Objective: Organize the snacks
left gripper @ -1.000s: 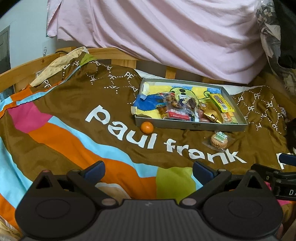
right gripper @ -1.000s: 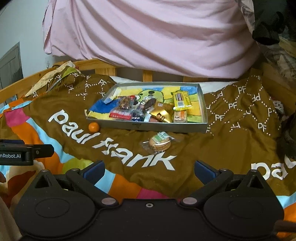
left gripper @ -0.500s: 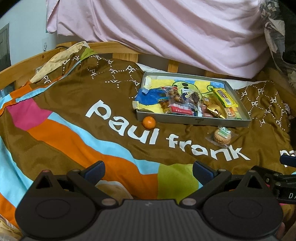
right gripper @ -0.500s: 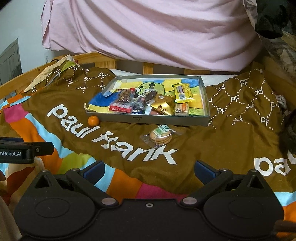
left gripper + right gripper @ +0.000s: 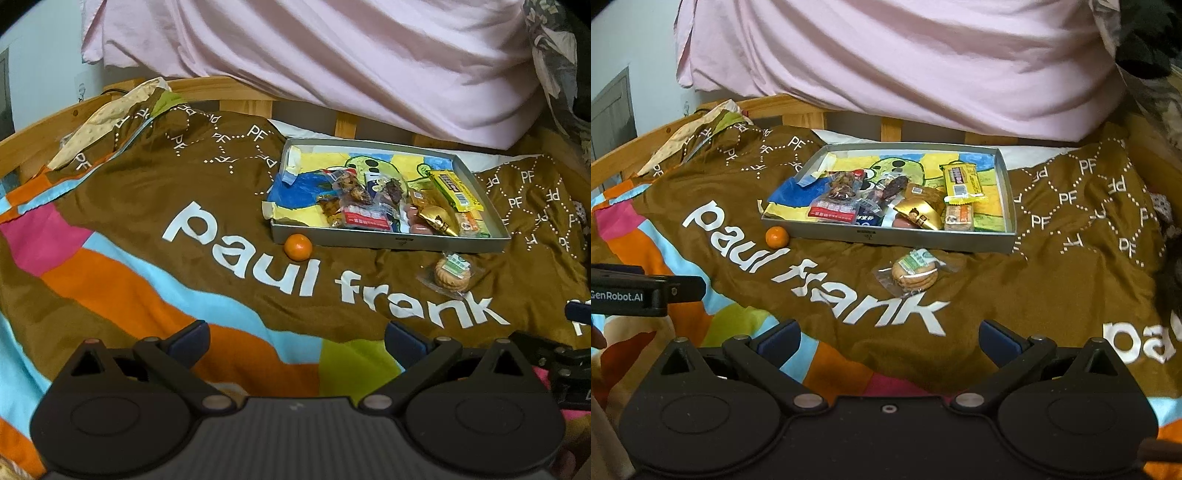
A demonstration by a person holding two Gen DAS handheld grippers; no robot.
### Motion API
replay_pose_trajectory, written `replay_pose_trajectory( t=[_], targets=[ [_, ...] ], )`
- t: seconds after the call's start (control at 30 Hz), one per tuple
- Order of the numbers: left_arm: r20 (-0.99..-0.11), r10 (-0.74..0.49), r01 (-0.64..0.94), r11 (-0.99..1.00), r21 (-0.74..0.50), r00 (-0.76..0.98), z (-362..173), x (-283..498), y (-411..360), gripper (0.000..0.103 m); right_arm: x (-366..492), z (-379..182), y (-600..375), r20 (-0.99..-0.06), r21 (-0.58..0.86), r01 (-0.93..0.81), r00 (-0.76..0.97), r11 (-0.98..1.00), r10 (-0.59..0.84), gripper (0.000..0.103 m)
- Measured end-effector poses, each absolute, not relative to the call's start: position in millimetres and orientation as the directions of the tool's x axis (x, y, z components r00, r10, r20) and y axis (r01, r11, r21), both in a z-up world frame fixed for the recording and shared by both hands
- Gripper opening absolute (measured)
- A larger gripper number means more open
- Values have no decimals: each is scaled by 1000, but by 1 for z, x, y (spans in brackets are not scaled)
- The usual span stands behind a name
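Note:
A grey tray (image 5: pixel 391 242) (image 5: pixel 886 236) holding several wrapped snacks lies on the brown "paul frank" blanket. A small orange (image 5: pixel 297 247) (image 5: pixel 776 236) touches the tray's near left corner. A wrapped stack of round biscuits (image 5: pixel 451 275) (image 5: pixel 915 272) lies on the blanket just in front of the tray. My left gripper (image 5: pixel 295 339) is open and empty, low over the blanket, well short of the orange. My right gripper (image 5: pixel 888 338) is open and empty, short of the biscuits.
A wooden bed frame (image 5: pixel 229 99) runs behind the blanket (image 5: pixel 110 206). A pink sheet (image 5: pixel 886 62) hangs above the far side. Dark clothing lies at the right edge (image 5: pixel 1171 288). The left gripper's side shows at the left of the right wrist view (image 5: pixel 646 291).
Both grippers have moved slightly forward and tilted down, so the tray and snacks sit a little lower in both views. Nothing was grasped or shifted.

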State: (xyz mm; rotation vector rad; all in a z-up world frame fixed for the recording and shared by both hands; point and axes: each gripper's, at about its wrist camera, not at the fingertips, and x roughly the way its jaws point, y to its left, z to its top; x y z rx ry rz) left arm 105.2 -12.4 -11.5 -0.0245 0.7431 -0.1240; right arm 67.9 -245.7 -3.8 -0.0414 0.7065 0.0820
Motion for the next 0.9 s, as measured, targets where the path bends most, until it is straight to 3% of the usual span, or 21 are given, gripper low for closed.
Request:
replay_pose_trajectory(
  t=[0.4, 0.9],
  targets=[
    [-674, -119, 140, 990, -23, 729, -21, 151, -23, 102, 102, -9, -251, -668, -38, -109, 742, 993, 56, 102],
    [-656, -150, 143, 988, -65, 739, -41, 199, -20, 102, 148, -32, -247, -665, -73, -88, 747, 993, 18, 102]
  ],
)
